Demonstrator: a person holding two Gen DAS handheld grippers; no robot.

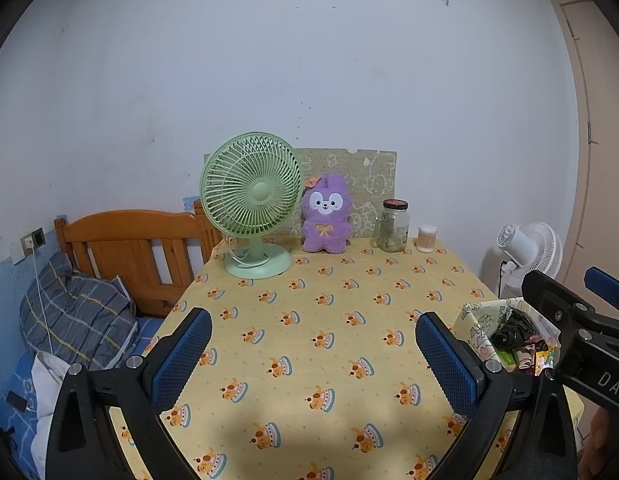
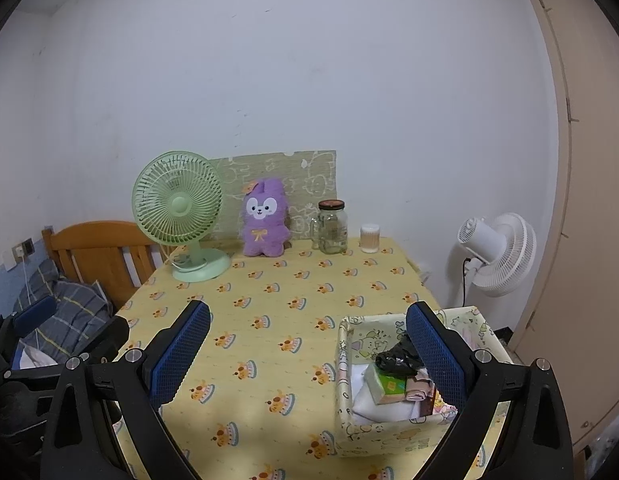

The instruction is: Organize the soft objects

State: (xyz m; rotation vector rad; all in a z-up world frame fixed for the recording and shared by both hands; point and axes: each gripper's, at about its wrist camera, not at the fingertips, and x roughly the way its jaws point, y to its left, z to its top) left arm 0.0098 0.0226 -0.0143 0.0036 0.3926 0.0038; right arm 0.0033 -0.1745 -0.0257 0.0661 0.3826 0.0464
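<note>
A purple plush bunny (image 1: 324,214) sits upright at the table's far edge, against a green patterned board; it also shows in the right wrist view (image 2: 265,218). A fabric storage box (image 2: 349,360) stands on the table's front right, holding a black bundle (image 2: 395,360), a green tissue pack and folded cloths; the box also shows in the left wrist view (image 1: 475,328). My left gripper (image 1: 309,358) is open and empty above the tablecloth. My right gripper (image 2: 307,350) is open and empty, its right finger over the box.
A green desk fan (image 1: 251,204) stands left of the bunny. A glass jar (image 1: 393,226) and a cotton-swab tub (image 1: 426,238) stand right of it. A wooden bed with a plaid pillow (image 1: 75,316) lies left. A white floor fan (image 2: 497,252) stands right, by a door.
</note>
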